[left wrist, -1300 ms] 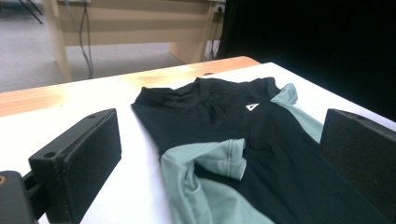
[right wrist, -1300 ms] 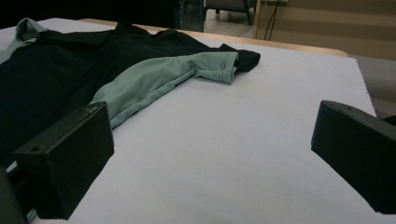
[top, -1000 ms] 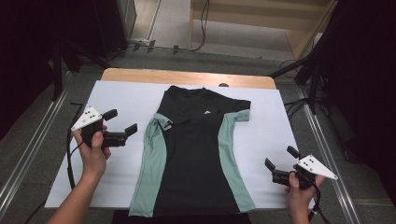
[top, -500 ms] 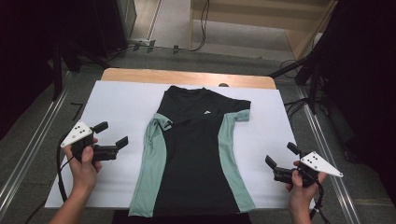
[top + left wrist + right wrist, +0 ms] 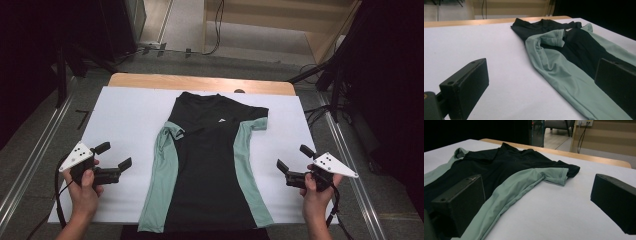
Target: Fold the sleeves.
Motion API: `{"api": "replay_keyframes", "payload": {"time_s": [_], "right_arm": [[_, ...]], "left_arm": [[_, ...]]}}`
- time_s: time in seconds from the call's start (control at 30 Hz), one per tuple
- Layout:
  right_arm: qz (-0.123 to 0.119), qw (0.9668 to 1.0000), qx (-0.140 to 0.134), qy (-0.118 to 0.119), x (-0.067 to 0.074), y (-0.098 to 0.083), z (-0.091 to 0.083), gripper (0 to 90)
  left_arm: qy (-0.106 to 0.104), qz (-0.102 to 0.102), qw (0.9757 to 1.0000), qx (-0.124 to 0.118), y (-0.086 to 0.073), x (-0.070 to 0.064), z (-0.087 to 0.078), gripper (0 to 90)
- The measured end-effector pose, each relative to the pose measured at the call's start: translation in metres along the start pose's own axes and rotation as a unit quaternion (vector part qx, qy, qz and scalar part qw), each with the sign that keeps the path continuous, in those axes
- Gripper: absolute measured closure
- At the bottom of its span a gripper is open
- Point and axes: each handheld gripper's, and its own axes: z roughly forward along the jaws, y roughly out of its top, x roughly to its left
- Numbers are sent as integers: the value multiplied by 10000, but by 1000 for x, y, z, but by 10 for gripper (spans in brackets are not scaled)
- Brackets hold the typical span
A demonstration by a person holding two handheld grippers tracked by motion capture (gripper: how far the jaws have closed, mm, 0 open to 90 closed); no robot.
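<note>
A black T-shirt with green side panels (image 5: 210, 165) lies flat in the middle of the white table cover (image 5: 125, 120), collar at the far end, both sleeves folded in over the chest. The same shirt (image 5: 564, 52) crosses the left gripper view and, as the shirt (image 5: 506, 167), the right gripper view. My left gripper (image 5: 114, 156) hovers open to the left of the shirt, apart from it, with nothing between its jaws. To the right of the shirt my right gripper (image 5: 295, 159) is open too and holds nothing.
The wooden table edge (image 5: 200, 82) shows beyond the white cover. Metal rails (image 5: 30, 165) run along both sides of the table. Cables and dark stands (image 5: 325, 85) sit on the floor behind. Bare white cover (image 5: 486, 50) lies on each side of the shirt.
My left gripper has drawn back toward the person and to the left, away from the shirt's left sleeve. The right gripper has shifted slightly right. The shirt has not moved.
</note>
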Motion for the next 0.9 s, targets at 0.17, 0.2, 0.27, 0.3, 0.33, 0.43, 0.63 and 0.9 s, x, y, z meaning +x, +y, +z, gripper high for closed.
{"api": "replay_keyframes", "payload": {"time_s": [0.17,0.2,0.27,0.3,0.33,0.43,0.63,0.9], "right_arm": [[1,10000,-18,50,2,5,4,0],[-4,10000,-39,56,2,6,5,0],[-6,10000,-16,85,3,7,7,0],[10,10000,0,84,3,7,8,0],[1,9999,18,104,3,8,9,0],[8,9999,40,111,3,9,13,0],[53,9999,10,141,4,16,20,0],[33,9998,-59,192,5,28,28,0]], "left_arm": [[135,-42,9999,45,-8,3,-7,0],[137,-91,9999,32,-10,4,-9,0],[141,-151,9998,30,-13,6,-12,0],[151,-170,9997,15,-14,7,-14,0],[154,-168,9997,5,-14,7,-16,0],[185,-198,9996,-62,-16,9,-18,0],[187,-245,9995,-120,-20,9,-17,0],[136,-186,9996,-163,-22,8,-16,0]]}}
